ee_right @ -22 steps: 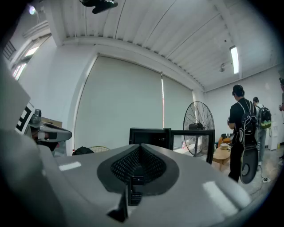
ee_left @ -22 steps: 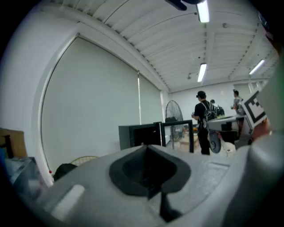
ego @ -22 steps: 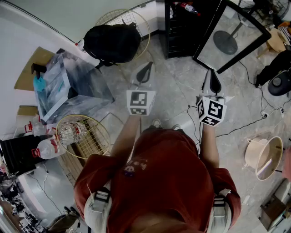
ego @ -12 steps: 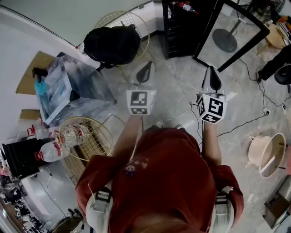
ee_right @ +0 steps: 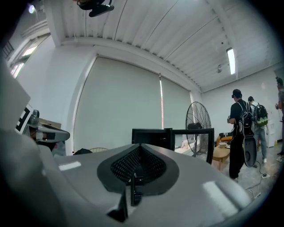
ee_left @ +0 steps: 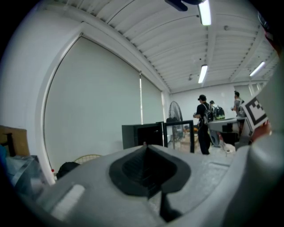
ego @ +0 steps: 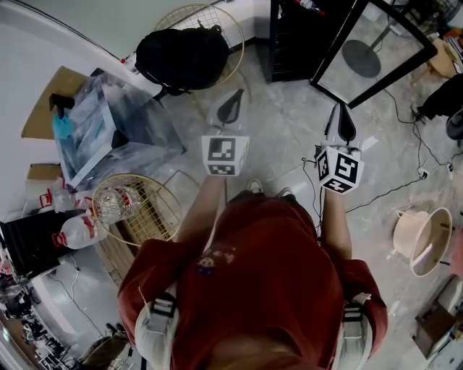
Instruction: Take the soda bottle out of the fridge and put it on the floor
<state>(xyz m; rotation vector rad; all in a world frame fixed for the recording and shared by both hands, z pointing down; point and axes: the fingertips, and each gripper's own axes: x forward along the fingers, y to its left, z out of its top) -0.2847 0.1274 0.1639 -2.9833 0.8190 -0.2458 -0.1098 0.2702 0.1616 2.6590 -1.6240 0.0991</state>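
Note:
A black fridge [ego: 288, 40] stands at the top of the head view, its glass door [ego: 372, 54] swung open to the right. Something red and white, perhaps the soda bottle [ego: 307, 6], lies on a shelf at the frame's top edge. My left gripper [ego: 233, 108] and right gripper [ego: 341, 124] are held side by side over the grey floor, short of the fridge, both pointing at it. Both are shut with nothing in them. In the left gripper view, the fridge [ee_left: 141, 135] shows beyond the left gripper [ee_left: 145, 146]. The right gripper view shows the fridge [ee_right: 148, 137] past the right gripper [ee_right: 140, 146].
A black backpack [ego: 181, 54] rests on a wire basket at the left of the fridge. A plastic-wrapped box [ego: 101, 137] and a wire basket with water bottles [ego: 137, 209] stand at left. Cables [ego: 405, 184] and a beige basin [ego: 419, 242] lie at right. People [ee_left: 204, 126] stand beyond the fridge.
Both grippers keep their shut pose, side by side. The scene has slid slightly in the head view: the fridge sits nearer the top edge and the right gripper a little lower and further right.

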